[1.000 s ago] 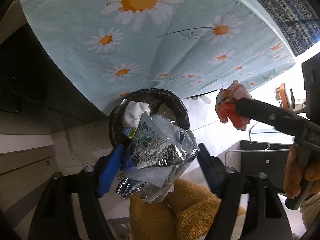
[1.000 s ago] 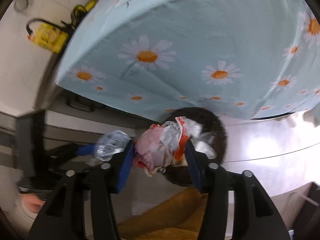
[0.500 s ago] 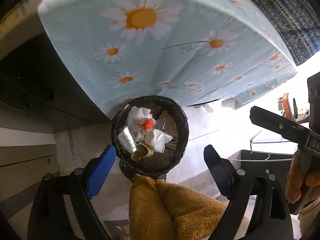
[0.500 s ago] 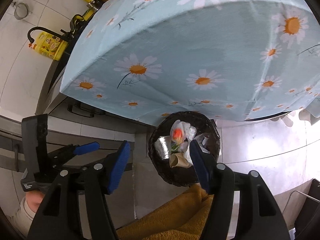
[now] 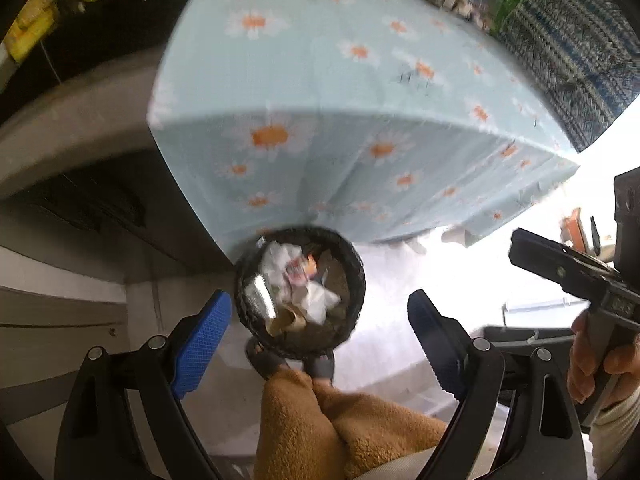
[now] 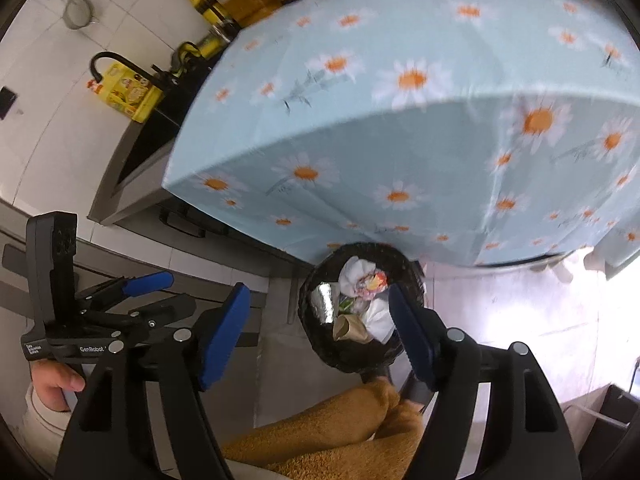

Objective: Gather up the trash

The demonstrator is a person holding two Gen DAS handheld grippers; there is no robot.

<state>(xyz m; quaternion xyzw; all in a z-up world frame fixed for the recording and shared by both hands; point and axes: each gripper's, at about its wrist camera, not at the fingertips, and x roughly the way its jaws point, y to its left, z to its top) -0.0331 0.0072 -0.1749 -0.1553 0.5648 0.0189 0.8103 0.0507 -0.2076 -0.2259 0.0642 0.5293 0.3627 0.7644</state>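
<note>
A round black trash bin (image 5: 352,276) stands on the floor below the table edge; it also shows in the right wrist view (image 6: 308,308). Inside lie a silver foil wrapper (image 5: 260,300), white crumpled tissues (image 5: 316,300), a red and pink wrapper (image 5: 298,272) and brown paper (image 6: 350,328). My left gripper (image 5: 318,320) is open and empty, high above the bin. My right gripper (image 6: 320,322) is open and empty, also above the bin. Each gripper shows in the other's view, the right (image 5: 560,268) and the left (image 6: 148,282).
A table with a light blue daisy cloth (image 5: 340,100) stands behind the bin. Bottles and a yellow box (image 6: 124,90) sit on the counter at the back left. The person's tan trousers (image 5: 320,428) fill the bottom. A patterned blue fabric (image 5: 568,40) is at the far right.
Both grippers opened and dropped the silver wrapper and the red and pink wrapper into the bin. Both have since risen, so the tabletop now shows.
</note>
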